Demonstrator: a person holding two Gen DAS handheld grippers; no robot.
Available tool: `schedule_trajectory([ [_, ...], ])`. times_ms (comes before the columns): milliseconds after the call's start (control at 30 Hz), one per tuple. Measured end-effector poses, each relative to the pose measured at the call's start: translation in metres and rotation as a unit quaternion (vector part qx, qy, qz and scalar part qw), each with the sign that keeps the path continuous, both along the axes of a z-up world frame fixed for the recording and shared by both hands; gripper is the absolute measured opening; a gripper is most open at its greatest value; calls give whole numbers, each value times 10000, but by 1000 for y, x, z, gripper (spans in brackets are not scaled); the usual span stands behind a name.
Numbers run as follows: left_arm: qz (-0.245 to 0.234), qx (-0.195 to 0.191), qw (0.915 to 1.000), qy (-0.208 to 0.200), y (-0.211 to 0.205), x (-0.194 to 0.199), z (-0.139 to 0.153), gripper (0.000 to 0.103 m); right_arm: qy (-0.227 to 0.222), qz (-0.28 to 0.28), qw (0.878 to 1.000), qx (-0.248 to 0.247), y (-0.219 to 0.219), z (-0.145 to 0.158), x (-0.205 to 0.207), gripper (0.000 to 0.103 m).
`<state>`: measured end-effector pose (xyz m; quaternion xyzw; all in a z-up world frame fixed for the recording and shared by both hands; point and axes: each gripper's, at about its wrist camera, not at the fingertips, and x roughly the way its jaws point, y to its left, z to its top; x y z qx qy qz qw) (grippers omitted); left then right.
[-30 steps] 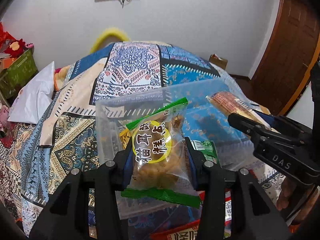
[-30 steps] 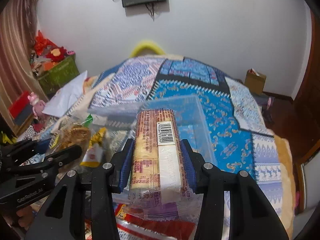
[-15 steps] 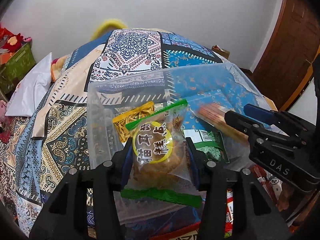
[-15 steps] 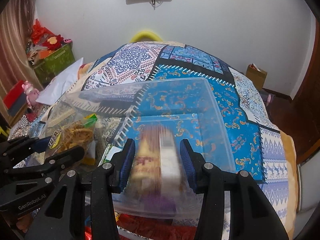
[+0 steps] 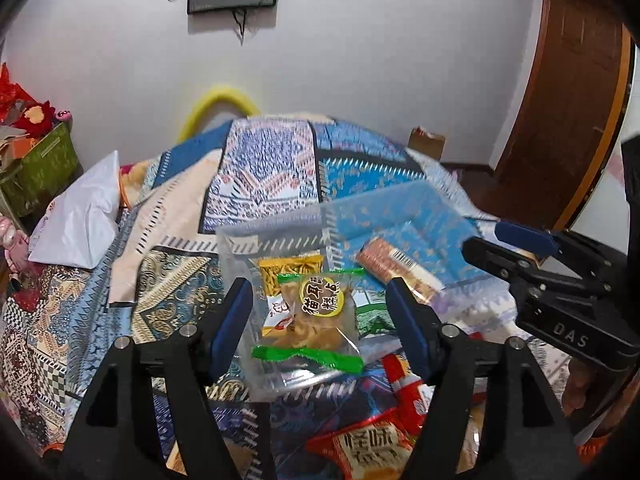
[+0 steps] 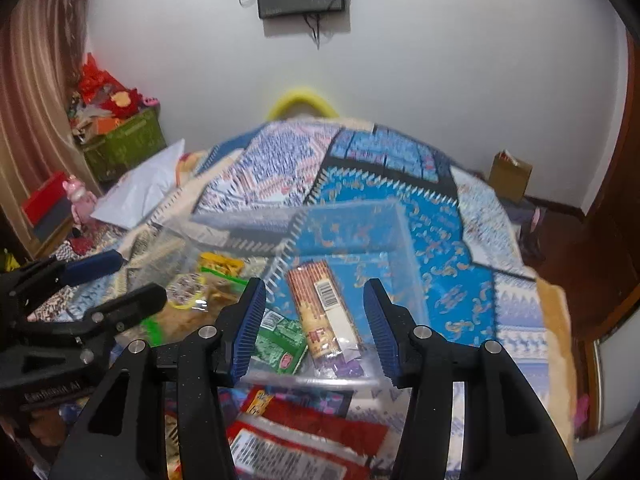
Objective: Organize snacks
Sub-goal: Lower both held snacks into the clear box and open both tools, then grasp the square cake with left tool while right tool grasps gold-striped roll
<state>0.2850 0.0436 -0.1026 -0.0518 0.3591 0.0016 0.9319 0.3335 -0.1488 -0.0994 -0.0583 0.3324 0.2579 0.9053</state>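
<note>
Evenly lit, soft indoor light; mild motion blur across both views; strong fisheye bending, with dark vignetted corners.

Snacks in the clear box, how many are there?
4, maybe more hidden: the green-edged pastry pack near the left wall, the yellow packet behind it, the green packet in the middle, and the long biscuit pack beside that.

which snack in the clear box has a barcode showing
The long biscuit pack, lying lengthwise right of the green packet; its white barcode strip faces up.
</note>
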Motion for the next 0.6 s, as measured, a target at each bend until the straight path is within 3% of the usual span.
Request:
schedule_trajectory([
  [267,57,104,9996,-262,11,-51,24,79,-203,1,9997,114,-18,17,-44,50],
  [333,59,131,9997,-196,15,-63,22,79,-169,-14,9997,166,-22,14,-53,58],
  [600,204,109,9996,186,37,-103,-3,79,255,-78,9995,169,-32,-13,-87,58],
])
